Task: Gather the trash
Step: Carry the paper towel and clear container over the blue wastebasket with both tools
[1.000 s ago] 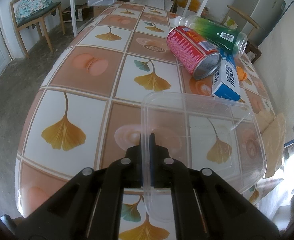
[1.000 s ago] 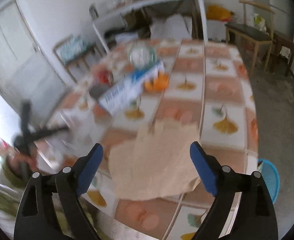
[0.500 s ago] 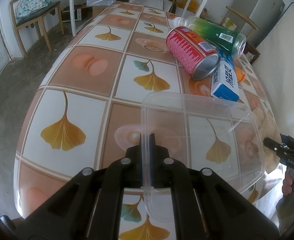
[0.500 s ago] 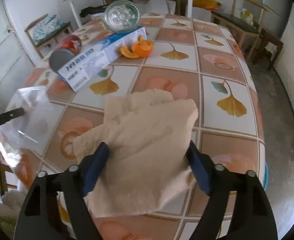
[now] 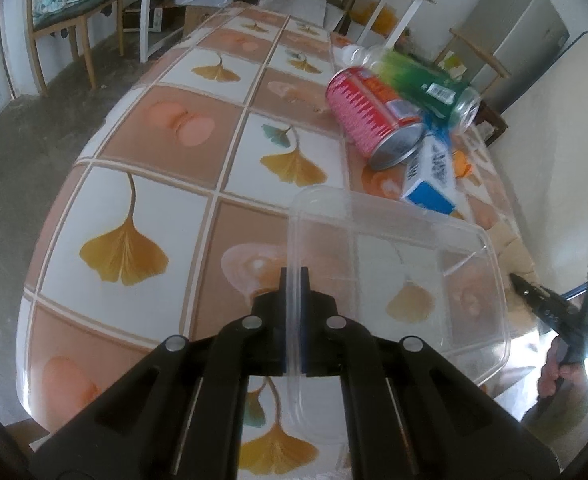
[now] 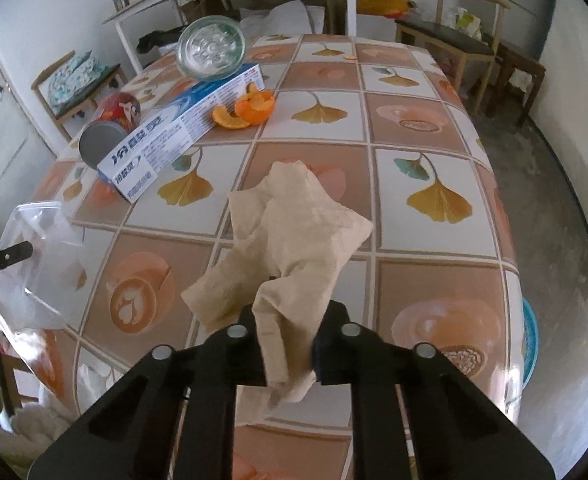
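The right gripper (image 6: 287, 344) has just been closing: a second ago its fingers (image 6: 249, 344) stood wide apart above the brown paper napkin (image 6: 294, 240), half a second ago they flanked it, and now they are pinched on it. The napkin, which lay flat on the surface (image 6: 426, 96), is bunched up between them, its middle pulled into a crumpled peak (one corner hangs down in front of the fingers). In the left wrist view the right gripper (image 5: 534, 296) was out of sight at first and now reaches in at the right edge beside the clear plastic container (image 5: 394, 272), with the hand (image 5: 562, 372) that holds it showing below.
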A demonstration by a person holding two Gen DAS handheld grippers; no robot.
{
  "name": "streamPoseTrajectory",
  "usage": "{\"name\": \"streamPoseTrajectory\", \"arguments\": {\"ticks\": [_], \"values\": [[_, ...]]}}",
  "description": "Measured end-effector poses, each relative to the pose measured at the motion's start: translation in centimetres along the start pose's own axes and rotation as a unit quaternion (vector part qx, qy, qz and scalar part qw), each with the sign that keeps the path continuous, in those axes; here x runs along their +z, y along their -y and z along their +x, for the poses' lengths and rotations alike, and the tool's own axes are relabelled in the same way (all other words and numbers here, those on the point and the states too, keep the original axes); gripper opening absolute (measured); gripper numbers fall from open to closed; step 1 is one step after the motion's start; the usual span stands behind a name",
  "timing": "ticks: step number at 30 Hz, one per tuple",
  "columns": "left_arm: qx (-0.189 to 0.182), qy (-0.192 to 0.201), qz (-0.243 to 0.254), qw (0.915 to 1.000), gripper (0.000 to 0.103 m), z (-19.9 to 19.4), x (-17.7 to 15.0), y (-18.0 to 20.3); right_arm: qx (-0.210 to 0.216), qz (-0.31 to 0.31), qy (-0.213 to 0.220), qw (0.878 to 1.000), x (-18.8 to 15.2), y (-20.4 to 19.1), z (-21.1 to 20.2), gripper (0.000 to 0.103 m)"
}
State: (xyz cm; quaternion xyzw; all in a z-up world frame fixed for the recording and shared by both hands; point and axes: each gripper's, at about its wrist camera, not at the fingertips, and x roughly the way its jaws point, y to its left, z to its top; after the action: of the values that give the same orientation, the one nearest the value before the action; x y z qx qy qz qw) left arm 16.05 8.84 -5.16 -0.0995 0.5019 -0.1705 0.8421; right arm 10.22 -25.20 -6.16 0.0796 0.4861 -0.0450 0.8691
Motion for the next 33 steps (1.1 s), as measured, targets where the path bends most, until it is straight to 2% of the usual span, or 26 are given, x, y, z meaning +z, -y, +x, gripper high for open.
{"name": "streamPoseTrajectory", "arguments": {"ticks": [7, 13, 18, 22, 26, 30, 33], "values": [[-0.030, 0.015, 0.001, 0.9994, 0.002, -2.0, 0.8, 1.3, 0.011, 0.031, 0.030, 0.999, -0.1, 1.5, -1.9, 0.011], [-0.046, 0.032, 0.033, 0.9979, 0.002, -3.4, 1.7, 4.2, 0.013, 0.061, 0.067, 0.996, -0.8, 3.8, -4.7, 0.011], [-0.064, 0.036, 0.076, 0.9944, 0.002, -3.8, 2.5, 8.3, 0.004, 0.095, 0.102, 0.990, -1.8, 6.5, -7.1, 0.011], [-0.077, 0.044, 0.119, 0.9889, 0.002, -3.9, 3.2, 12.6, -0.015, 0.139, 0.139, 0.980, -3.3, 10.2, -10.0, 0.011], [-0.089, 0.052, 0.178, 0.9785, 0.002, -3.3, 4.3, 18.6, -0.049, 0.181, 0.164, 0.969, -5.5, 14.3, -12.3, 0.011], [-0.098, 0.049, 0.240, 0.9646, 0.002, -1.4, 4.8, 25.4, -0.082, 0.233, 0.171, 0.954, -8.5, 18.8, -13.8, 0.011], [-0.099, 0.040, 0.295, 0.9495, 0.002, 1.0, 4.8, 31.3, -0.099, 0.271, 0.165, 0.943, -10.8, 21.7, -13.9, 0.011]]}}
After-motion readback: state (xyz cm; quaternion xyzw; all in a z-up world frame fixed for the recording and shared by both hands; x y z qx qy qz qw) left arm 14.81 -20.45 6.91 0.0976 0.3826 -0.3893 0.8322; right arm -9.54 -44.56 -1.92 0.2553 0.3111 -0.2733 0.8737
